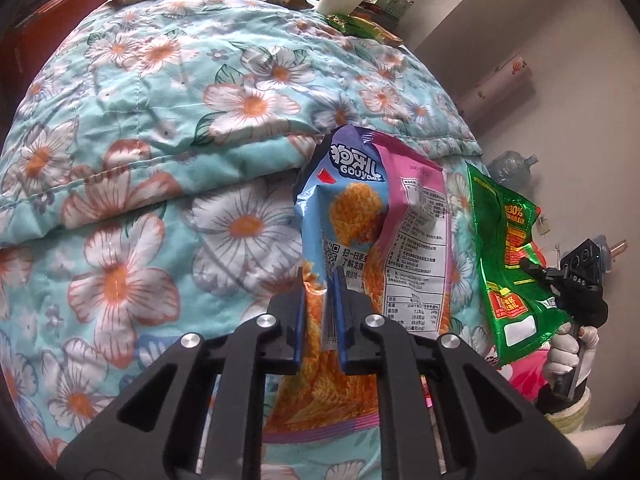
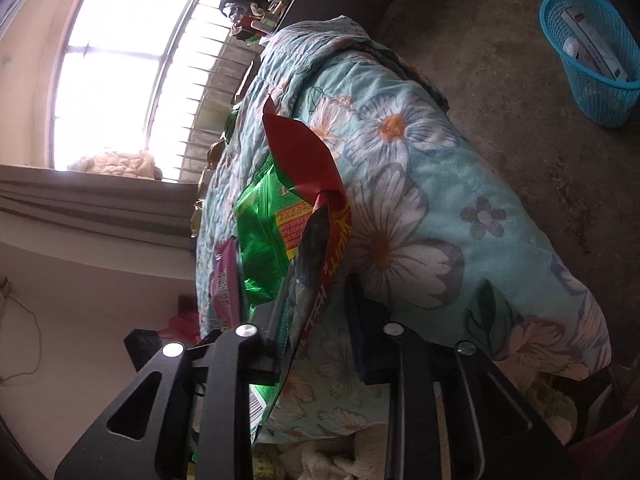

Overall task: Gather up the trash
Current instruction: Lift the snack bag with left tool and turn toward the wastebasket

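Fingers [image 1: 306,300] of the left gripper [image 1: 320,312] are clamping a blue and orange snack bag [image 1: 344,216], which is standing up ahead of them over the floral quilt [image 1: 140,140]; a pink wrapper [image 1: 416,216] is lying just right of it. Further right, the right gripper [image 1: 560,280] is gripping a green bag [image 1: 504,256].

Through the right wrist camera, its fingers [image 2: 360,320] are pinching that green and red bag [image 2: 292,232], which is rising ahead. Only here, far off to the right on the floor, is a blue basket [image 2: 592,92] showing. Both pickups look done; carrying the bags to a bin seems next.
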A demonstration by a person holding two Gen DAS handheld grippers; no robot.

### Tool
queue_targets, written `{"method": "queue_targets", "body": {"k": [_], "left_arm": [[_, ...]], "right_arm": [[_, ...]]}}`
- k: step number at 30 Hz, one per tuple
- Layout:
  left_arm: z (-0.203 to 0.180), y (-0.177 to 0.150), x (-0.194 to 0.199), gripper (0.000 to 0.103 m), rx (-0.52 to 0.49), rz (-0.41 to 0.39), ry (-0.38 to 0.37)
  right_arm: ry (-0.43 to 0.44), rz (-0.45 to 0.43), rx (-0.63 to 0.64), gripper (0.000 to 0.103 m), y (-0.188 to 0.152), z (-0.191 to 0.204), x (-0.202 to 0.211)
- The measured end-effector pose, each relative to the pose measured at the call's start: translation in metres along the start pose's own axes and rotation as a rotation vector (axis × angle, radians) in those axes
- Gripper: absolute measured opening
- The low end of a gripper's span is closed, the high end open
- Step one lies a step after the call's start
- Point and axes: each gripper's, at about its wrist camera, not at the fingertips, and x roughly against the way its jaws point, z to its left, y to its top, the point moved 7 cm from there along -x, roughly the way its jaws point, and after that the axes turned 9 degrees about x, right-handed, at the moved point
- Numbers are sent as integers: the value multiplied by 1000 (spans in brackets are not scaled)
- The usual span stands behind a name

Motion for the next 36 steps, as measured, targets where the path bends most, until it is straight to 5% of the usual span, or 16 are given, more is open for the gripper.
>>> {"method": "queue_targets", "body": {"k": [15, 36], "left_arm": [[-58, 27, 46, 4, -103, -154, -93], [-189, 41, 22, 4, -322, -178, -194]], "right_arm": [[138, -151, 11, 3, 15, 16, 44], [161, -412, -74, 3, 36, -36, 137]]}}
